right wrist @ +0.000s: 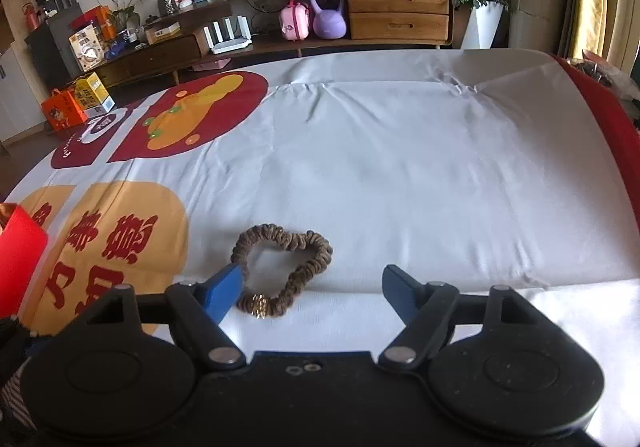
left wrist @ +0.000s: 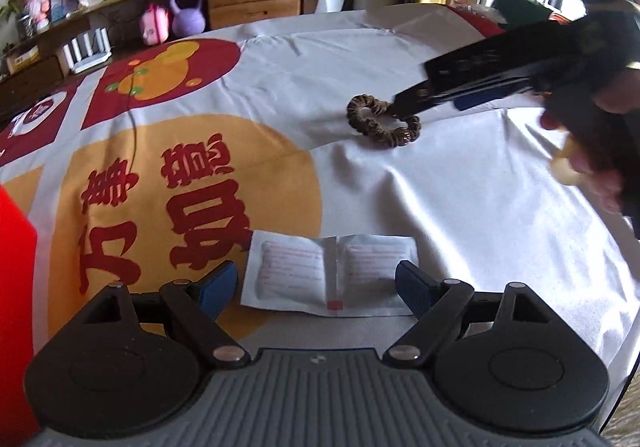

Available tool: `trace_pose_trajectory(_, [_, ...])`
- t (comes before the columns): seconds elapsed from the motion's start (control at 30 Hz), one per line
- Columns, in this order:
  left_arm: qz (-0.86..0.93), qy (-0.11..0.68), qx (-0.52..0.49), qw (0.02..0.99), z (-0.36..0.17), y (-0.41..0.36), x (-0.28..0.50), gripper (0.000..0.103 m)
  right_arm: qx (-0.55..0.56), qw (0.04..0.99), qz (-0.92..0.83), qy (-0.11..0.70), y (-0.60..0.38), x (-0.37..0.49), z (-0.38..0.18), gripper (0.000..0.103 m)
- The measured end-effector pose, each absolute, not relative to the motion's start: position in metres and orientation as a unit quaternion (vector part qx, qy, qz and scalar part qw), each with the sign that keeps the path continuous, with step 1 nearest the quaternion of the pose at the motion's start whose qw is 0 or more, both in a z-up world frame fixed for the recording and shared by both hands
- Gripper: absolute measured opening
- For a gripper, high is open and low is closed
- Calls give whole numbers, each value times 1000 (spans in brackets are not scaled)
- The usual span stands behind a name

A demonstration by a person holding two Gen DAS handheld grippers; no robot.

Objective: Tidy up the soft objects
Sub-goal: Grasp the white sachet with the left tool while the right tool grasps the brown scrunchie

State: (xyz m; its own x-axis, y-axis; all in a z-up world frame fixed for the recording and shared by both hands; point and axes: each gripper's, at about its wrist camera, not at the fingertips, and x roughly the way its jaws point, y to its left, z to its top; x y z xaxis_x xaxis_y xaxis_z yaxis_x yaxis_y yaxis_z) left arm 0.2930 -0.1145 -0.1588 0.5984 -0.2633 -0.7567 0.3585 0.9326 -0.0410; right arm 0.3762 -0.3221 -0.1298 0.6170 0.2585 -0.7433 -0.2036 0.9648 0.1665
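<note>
Your table is covered w/ one white printed cloth (right wrist: 400, 167), red/orange graphics on its left part. One red box (right wrist: 18, 259) sits at the left edge; contents can't be made out.

Your L gripper (left wrist: 316, 283) is wide open, nothing held. Its blue pads flank one white twin-pouch sachet (left wrist: 330, 275) lying flat on the cloth, near the orange circle print. Can't tell if the pads touch it.

Your R gripper (right wrist: 312, 287) is also wide open, holding nothing. Its left blue pad (right wrist: 224, 293) sits right at the edge of one brown scrunchie (right wrist: 280, 271), apparently touching. The right pad is well apart from it. In the L wrist view, the R gripper's tips overlap the scrunchie's (left wrist: 382, 121) far side.

Scrunchie lies flat on the white area, bent into a rough heart shape, w/ one gold bead (right wrist: 258, 305) at its near end.

Count: 1 scrunchie, 1 sachet, 1 box.
</note>
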Motion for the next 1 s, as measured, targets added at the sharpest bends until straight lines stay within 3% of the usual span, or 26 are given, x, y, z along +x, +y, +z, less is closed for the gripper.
trace_pose_trajectory(0.13, [-179,402,66,895,-161,-119,291,86,24,897,121,425,-313,384,-138,73])
trace_pose_trajectory(0.43, [-181,387,70,901,-164,-121,287,86,15,896,127,425,-300,387,-147,50])
trace_pose_trajectory(0.5, [-183,385,69,902,-164,-120,287,86,11,897,131,423,-298,386,-146,37])
trace_pose_trajectory(0.67, [-189,381,67,902,-162,-121,284,71,10,895,143,422,-293,385,-146,10])
trace_pose_trajectory(0.9, [-215,386,43,896,-156,-122,283,46,15,895,151,419,-290,377,-144,7])
trace_pose_trajectory(0.97, [-219,389,45,894,-155,-125,281,27,20,895,155,418,-290,373,-141,7])
trace_pose_trajectory(1.0, [-217,392,49,893,-155,-127,281,26,23,895,157,418,-290,371,-140,7])
